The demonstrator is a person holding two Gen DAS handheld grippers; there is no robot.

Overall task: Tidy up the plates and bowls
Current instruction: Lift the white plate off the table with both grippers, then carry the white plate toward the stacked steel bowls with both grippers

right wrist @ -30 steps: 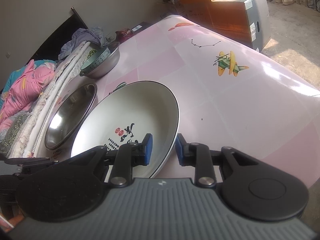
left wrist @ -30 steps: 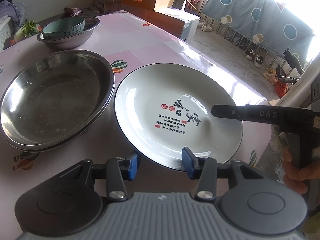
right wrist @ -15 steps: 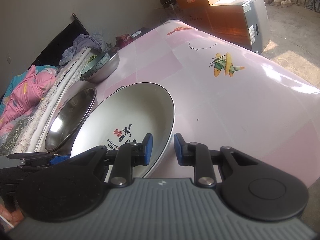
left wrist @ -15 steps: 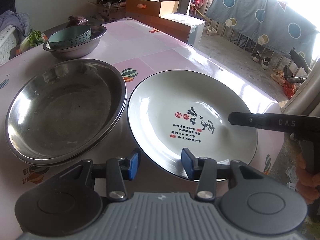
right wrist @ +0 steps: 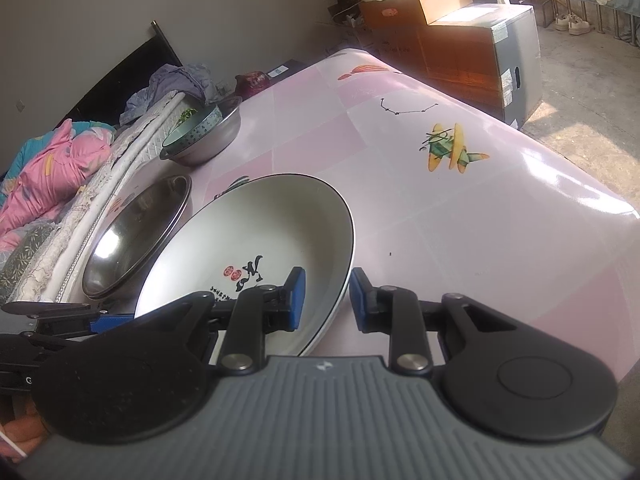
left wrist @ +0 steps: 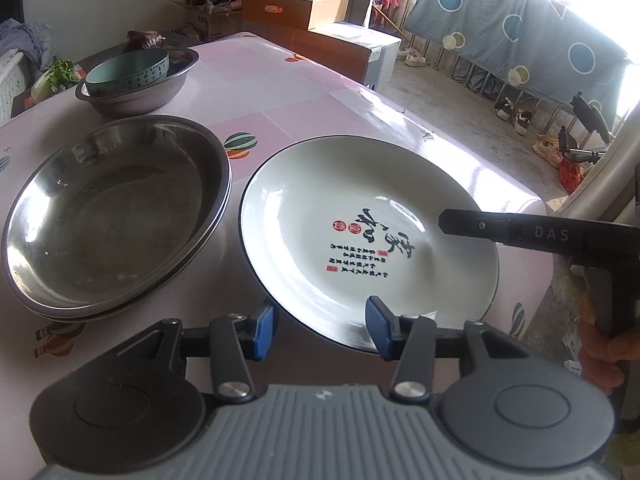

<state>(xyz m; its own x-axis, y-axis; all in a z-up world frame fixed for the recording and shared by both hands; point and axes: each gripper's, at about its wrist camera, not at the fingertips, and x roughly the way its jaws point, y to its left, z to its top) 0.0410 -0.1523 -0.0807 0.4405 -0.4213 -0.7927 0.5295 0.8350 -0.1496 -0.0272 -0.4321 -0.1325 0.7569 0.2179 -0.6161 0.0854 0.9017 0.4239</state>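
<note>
On the pink table (left wrist: 320, 92), near its front corner, the white plate (left wrist: 360, 208) is found. Its black rim is close to the table's edge on the side where the right gripper (right wrist: 326, 300) comes in. Just beside the plate's other side, a stack of steel plates (left wrist: 112, 208) is set, with only a thin gap left between. Much bare table is left open past the plate, out to the far edge.

The right gripper's blue pads are closed on the plate's rim, one pad inside and one outside. That side of the plate looks a little lifted, with its white underside seen. The left gripper (left wrist: 320, 332) is held wide at the plate's near rim, and its jaws have just been opening. No pad is pressed on the rim; whether the rim is really between the pads cannot be told.

Only in the left view are a hand (left wrist: 604, 344) on the right gripper's handle and the hung blue cloth (left wrist: 520, 24) seen. Only in the right view is the pink bedding (right wrist: 52, 176) along the table's far side shown. A green bowl (left wrist: 124, 72) inside a steel bowl (left wrist: 136, 96) is seen in both.

The plate is round, so no long side is had. Its writing is seen nearly upside down from the left gripper.
</note>
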